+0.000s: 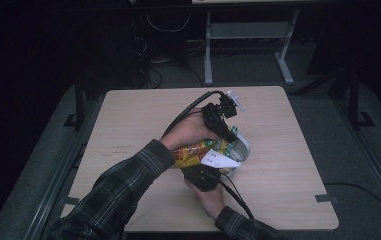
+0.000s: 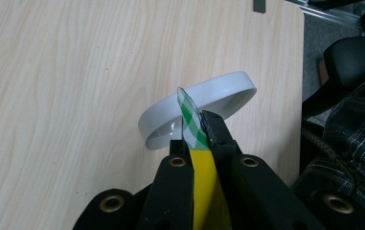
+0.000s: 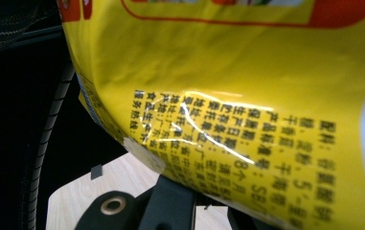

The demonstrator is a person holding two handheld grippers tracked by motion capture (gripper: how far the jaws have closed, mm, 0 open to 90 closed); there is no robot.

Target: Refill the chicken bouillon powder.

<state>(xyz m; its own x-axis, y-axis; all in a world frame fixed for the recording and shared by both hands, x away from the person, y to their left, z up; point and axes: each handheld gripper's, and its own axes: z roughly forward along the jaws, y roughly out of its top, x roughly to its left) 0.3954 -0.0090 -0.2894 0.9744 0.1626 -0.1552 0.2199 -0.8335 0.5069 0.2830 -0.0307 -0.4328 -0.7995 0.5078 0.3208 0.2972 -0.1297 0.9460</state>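
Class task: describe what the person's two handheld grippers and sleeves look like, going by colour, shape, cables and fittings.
Both sleeves are dark plaid with pale lines. The left gripper is black, with a black cable looping from it and a pale grey three-cornered plate on top. The right gripper is also black, with its own pale plate and a trailing black cable. Seen close, the black jaws carry brass-coloured ringed holes.

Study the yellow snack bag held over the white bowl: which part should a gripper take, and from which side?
Grip the flat sealed end of the yellow snack bag, the green-checked strip, coming in edge-on along the bag's length as the left gripper does. That strip is thin and flat, so the jaws close fully on it, whereas the puffed body would crumple. The white bowl lies just beyond.
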